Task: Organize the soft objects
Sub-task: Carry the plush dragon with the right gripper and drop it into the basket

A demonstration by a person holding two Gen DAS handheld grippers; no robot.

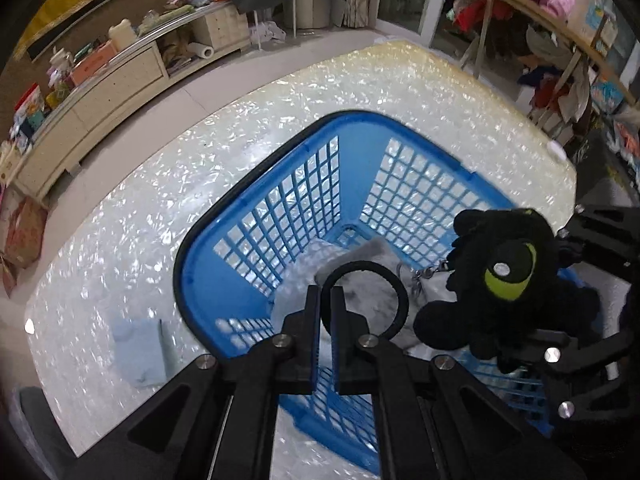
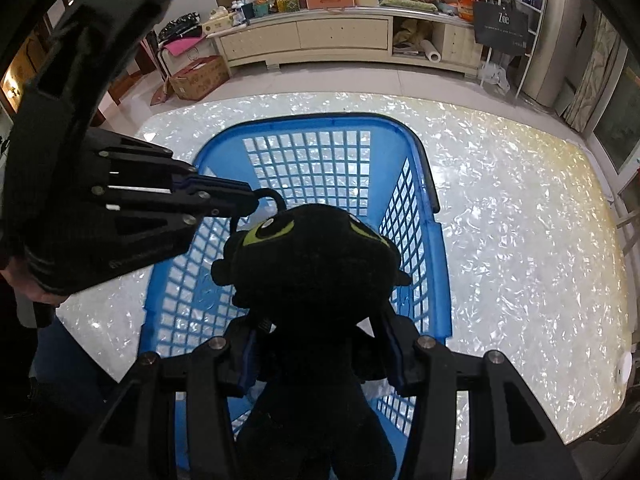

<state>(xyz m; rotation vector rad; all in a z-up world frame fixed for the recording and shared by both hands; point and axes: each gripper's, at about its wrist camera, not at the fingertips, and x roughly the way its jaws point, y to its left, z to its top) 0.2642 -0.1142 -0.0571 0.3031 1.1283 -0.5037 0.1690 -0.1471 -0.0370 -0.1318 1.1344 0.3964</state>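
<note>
**Left wrist view: two soft things poised over the blue basket**

Left gripper [image 1: 326, 300] clamped shut on a black hair tie [image 1: 394, 280], hanging above the blue basket [image 1: 208, 240] on the pearly table [image 1: 120, 220]. Right gripper [image 2: 320, 352] squeezing a black plush dragon [image 2: 316, 264] at the body, also over the basket. Best lowered inside the rim before release, one at a time, clear of each other and the grey cloth [image 1: 372, 252] already inside.

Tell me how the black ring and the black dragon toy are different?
The hair tie is a thin, empty loop; the dragon plush is fat and fuzzy with green eyes. The left gripper pinches the hair tie with jaws nearly touching; the right gripper spreads wider around the plush. Both are black, held over the blue basket.
</note>
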